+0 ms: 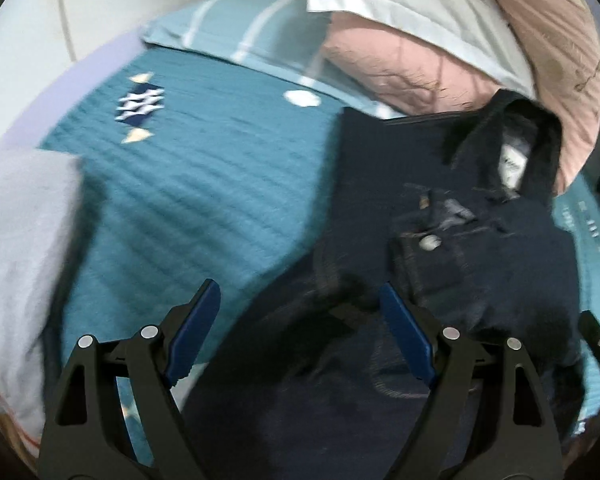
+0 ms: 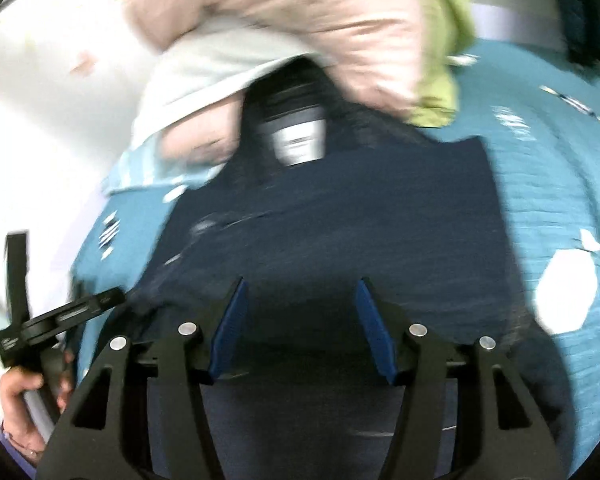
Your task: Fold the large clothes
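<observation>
Navy knitted garment (image 1: 400, 168) lies partly folded on the teal quilted bed (image 1: 188, 184), its collar toward the pillows. Left gripper (image 1: 300, 332) and right gripper (image 2: 298, 328) hover above it, jaws spread, holding nothing. Further folds probably remain.

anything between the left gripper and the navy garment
Nothing visible. The left gripper hangs open right over the navy garment spread on the teal bedspread; the pillows lie beyond its collar, not in the way.

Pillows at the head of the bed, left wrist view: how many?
3: teal striped pillow flat on the bedspread, pink pillow right of it, white pillow on top. More may be hidden behind.
</observation>
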The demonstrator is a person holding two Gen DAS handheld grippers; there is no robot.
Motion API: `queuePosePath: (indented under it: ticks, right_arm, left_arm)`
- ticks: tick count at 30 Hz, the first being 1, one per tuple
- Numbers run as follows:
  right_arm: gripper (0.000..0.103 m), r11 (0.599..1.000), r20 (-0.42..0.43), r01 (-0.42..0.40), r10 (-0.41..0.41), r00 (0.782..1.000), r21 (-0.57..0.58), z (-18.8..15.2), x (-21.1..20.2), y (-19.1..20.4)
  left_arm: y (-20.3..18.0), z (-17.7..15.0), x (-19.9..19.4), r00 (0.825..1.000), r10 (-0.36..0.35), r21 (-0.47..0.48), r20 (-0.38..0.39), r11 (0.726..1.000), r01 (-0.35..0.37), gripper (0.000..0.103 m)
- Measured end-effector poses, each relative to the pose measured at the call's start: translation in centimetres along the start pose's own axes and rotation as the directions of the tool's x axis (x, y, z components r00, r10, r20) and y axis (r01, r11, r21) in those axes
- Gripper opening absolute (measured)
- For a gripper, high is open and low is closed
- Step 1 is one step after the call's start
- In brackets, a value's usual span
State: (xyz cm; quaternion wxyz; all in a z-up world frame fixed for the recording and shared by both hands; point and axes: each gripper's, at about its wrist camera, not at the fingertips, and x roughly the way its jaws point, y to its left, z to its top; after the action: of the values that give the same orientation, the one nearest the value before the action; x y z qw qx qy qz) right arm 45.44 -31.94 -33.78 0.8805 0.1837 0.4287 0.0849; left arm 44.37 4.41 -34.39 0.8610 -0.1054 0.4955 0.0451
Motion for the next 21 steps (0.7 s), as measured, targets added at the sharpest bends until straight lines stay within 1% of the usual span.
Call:
queuePosePath:
  ticks: [1,2,3,5,7,10,11,14,17,19,21]
  right_arm:
    - [0.054,0.999,-0.008,0.006,-0.006,1.000,0.043,0.9,0.2,-1.5]
    - [0.054,0.998,-0.011,0.021,-0.020,1.000,0.062,1.5,0.2,-2.3]
    - [0.055,0.996,-0.018,0.029,-0.027,0.999,0.083,2.4,0.3,-3.3]
    - [0.055,0.994,-0.033,0.051,-0.048,0.998,0.095,3.6,0.7,-4.8]
    - [0.056,0.992,-0.044,0.082,-0.078,0.996,0.097,5.1,1.4,-6.0]
    - [0.057,0.982,-0.060,0.094,-0.085,0.995,0.165,6.5,2.3,-8.3]
    - [0.057,0.977,-0.070,0.103,-0.091,0.993,0.186,7.1,2.9,-9.3]
    - [0.060,0.968,-0.099,0.080,-0.058,0.993,0.237,7.8,4.1,-11.3]
    - [0.060,0.962,-0.104,0.085,-0.060,0.993,0.260,8.6,5.3,-12.8]
    - [0.060,0.958,-0.109,0.112,-0.085,0.990,0.264,9.1,5.9,-13.5]
    - [0.060,0.952,-0.111,0.080,-0.049,0.993,0.296,9.5,6.5,-14.4]
  left_arm:
    - [-0.1,0.6,0.1,1.000,-0.014,0.003,-0.004,1.000,0.014,0.083]
    - [-0.6,1.6,0.4,0.999,-0.033,0.021,-0.007,0.999,0.033,0.083]
    - [-1.1,2.6,0.6,0.999,-0.034,0.052,-0.001,0.998,0.034,0.083]
    - [-1.9,4.3,1.3,0.999,-0.043,0.100,-0.008,0.994,0.043,0.083]
    - [-2.2,6.0,2.5,0.995,-0.092,0.101,-0.041,0.990,0.095,0.083]
    - [-2.5,8.5,5.1,0.984,-0.141,0.081,-0.110,0.985,0.151,0.083]
    - [-2.7,9.2,6.0,0.985,-0.131,0.084,-0.114,0.986,0.141,0.083]
    - [-3.4,10.6,8.1,0.988,-0.094,0.118,-0.123,0.987,0.108,0.083]
    - [-3.9,11.2,9.6,0.987,-0.093,0.143,-0.129,0.983,0.111,0.083]
    - [-4.0,11.5,10.8,0.987,-0.067,0.142,-0.147,0.986,0.088,0.083]
    - [-4.0,11.7,12.0,0.981,-0.070,0.127,-0.182,0.987,0.094,0.083]
